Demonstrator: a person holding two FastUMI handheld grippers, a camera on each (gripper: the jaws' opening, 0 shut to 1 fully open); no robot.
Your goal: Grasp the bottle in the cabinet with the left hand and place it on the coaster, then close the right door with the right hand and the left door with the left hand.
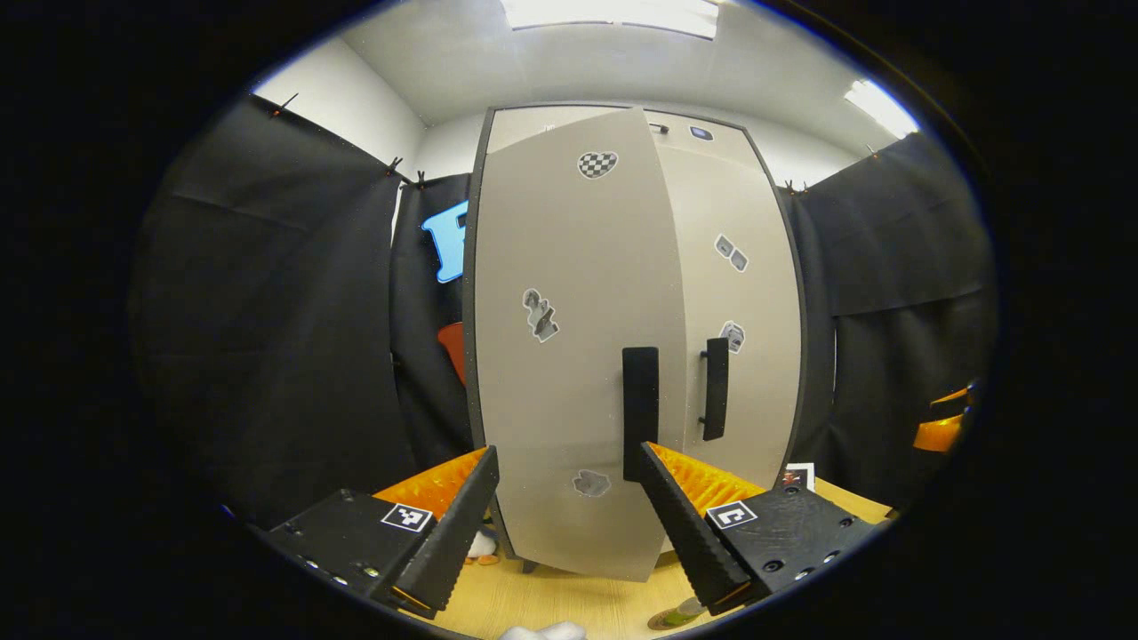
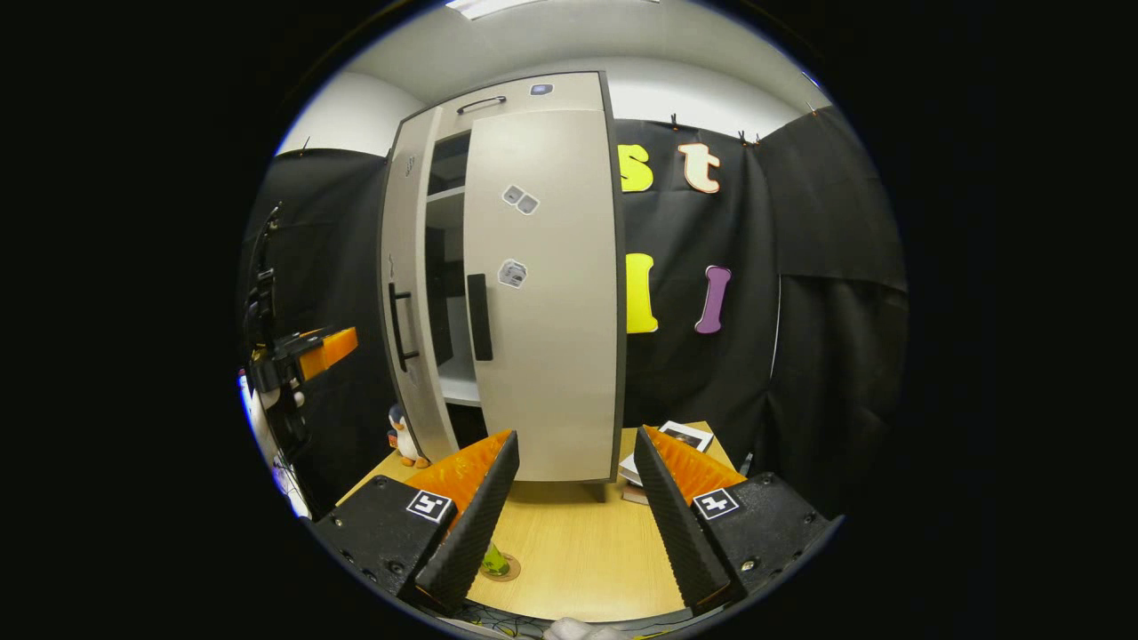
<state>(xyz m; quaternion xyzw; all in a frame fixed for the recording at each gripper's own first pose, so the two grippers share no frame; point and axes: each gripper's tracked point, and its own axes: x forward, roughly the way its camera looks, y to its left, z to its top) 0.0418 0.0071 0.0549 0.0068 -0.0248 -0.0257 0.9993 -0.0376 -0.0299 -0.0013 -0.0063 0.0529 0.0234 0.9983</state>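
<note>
My left gripper [image 1: 564, 498] is open and empty, dead ahead of the left door [image 1: 569, 356], which is ajar. The right door [image 2: 542, 293] is shut; the bottle [image 2: 494, 560] sits on its coaster [image 2: 503, 569]. My right gripper [image 2: 576, 480] is open too.

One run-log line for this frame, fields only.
stage: closing doors | bottle: on coaster | right door: shut | left door: ajar | left gripper: open, at left door | right gripper: open, empty
</note>
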